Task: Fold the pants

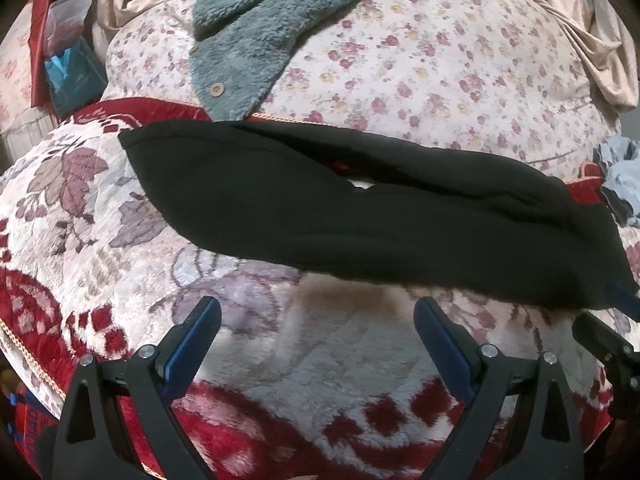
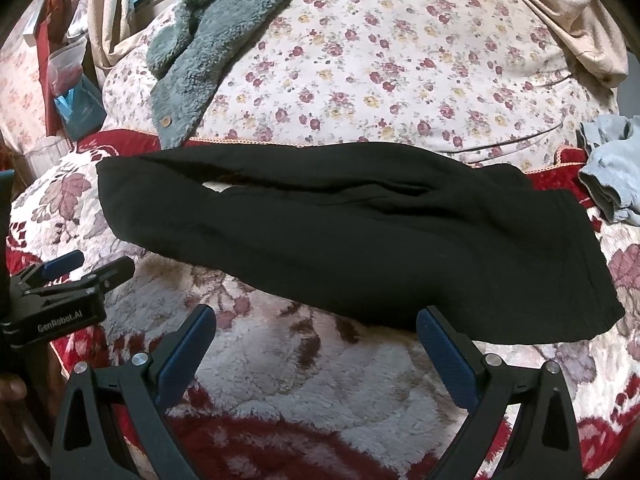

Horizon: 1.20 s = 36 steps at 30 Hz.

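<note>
Black pants lie flat on the bed in a long folded strip, running from upper left to lower right; they also show in the right wrist view. My left gripper is open and empty, hovering just in front of the strip's near edge. My right gripper is open and empty, its right fingertip close to the pants' near edge. The left gripper also shows at the left edge of the right wrist view.
A red and cream floral plush blanket covers the bed. A flowered quilt lies behind the pants with a grey-green fleece garment on it. A light blue cloth lies at the right. Beige curtains hang behind.
</note>
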{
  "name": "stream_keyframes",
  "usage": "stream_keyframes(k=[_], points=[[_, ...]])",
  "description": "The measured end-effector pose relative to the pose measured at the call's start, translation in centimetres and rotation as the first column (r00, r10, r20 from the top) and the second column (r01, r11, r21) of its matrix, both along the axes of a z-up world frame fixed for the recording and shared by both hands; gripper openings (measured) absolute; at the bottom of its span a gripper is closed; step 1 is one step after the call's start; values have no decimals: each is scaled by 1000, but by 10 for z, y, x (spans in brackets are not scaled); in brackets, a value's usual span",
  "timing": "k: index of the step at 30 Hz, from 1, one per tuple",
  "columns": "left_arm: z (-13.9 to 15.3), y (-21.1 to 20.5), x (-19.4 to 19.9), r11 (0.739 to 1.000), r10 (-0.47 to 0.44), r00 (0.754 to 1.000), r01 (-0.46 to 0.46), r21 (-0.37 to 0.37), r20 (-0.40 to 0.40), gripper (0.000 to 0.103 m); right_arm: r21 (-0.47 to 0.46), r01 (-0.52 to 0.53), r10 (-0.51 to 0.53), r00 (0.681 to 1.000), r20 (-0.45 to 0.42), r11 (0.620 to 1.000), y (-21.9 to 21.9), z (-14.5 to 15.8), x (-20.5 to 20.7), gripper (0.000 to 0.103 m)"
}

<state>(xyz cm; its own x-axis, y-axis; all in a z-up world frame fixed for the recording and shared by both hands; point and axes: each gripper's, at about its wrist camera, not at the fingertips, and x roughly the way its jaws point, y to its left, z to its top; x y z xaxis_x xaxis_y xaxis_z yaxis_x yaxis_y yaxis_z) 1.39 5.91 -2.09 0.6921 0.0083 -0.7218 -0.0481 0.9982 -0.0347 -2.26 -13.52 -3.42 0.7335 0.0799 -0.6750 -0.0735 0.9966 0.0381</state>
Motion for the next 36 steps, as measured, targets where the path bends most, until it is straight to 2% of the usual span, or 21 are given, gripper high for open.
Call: stream_keyframes(k=[8,22,27,30,36], points=[[-2,20,5,999,44,999,-44,-21,-13,97,1,-28,28,1000,-10,1000,10,-2,8,102],[-6,10,9,1000,21,999,-21,2,-27,97,29,-10,11,999,-36,1000,9,-9,16,102],[-6,12,9,1000,28,999,-28,0,-33,97,31,-35,36,999,-40,999,20,-8,18,102],[-1,30,9,998,55,998,-55,-2,-23,97,51,-83,86,995,-46,995,36,-6,25,102],[13,77,12,992,123,992,-123,16,15,97,30,-182,183,983,-14,983,81,2,42,102]])
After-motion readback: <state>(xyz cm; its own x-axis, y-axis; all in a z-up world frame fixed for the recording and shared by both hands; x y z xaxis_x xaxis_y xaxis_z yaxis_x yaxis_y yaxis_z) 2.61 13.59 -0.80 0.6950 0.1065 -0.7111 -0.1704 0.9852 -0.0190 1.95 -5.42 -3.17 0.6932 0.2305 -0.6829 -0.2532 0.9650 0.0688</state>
